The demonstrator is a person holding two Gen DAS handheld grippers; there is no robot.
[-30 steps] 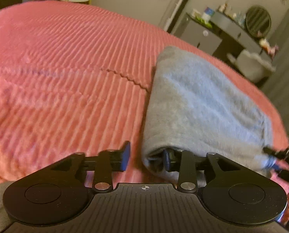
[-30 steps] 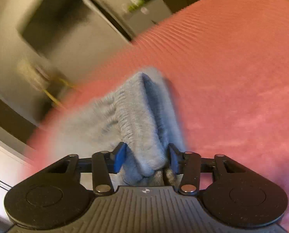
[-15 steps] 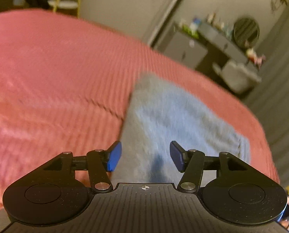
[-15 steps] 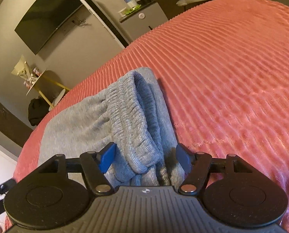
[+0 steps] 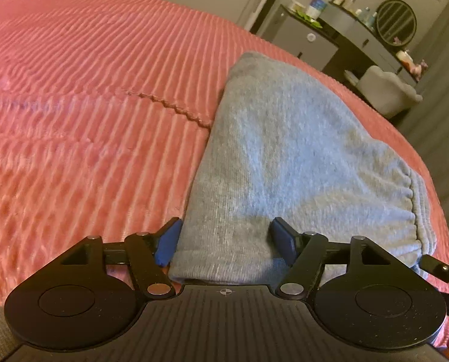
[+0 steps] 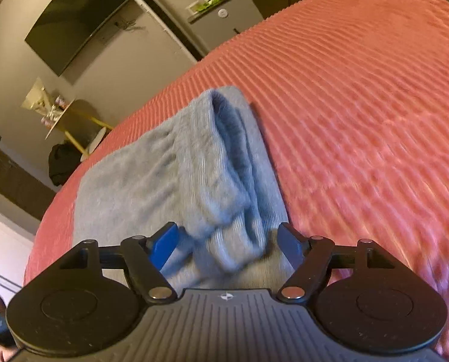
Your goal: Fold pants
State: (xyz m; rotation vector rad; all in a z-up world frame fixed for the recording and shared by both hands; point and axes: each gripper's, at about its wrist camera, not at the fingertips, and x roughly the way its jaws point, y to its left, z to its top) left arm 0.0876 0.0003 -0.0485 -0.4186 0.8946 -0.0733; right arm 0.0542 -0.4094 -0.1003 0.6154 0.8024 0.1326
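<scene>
Grey sweatpants (image 5: 290,150) lie folded into a compact bundle on the pink ribbed bedspread (image 5: 88,105). In the left wrist view my left gripper (image 5: 227,241) is open, its blue-padded fingers straddling the near folded edge of the pants. In the right wrist view the pants (image 6: 170,175) show their ribbed waistband end rolled on top. My right gripper (image 6: 227,246) is open around that waistband end, the cloth lying loose between the fingers. The tip of the other gripper shows at the right edge of the left wrist view (image 5: 444,271).
The bedspread (image 6: 360,105) spreads wide to the right of the pants. Beyond the bed stand a dresser with bottles and a round mirror (image 5: 396,21), a white chair (image 5: 387,90), a wall-mounted TV (image 6: 76,21) and a small side table (image 6: 70,120).
Both grippers have opened and let go of the pants. The bundle now rests on the bed, and the grippers have pulled back slightly with the cloth loose between their fingers.
</scene>
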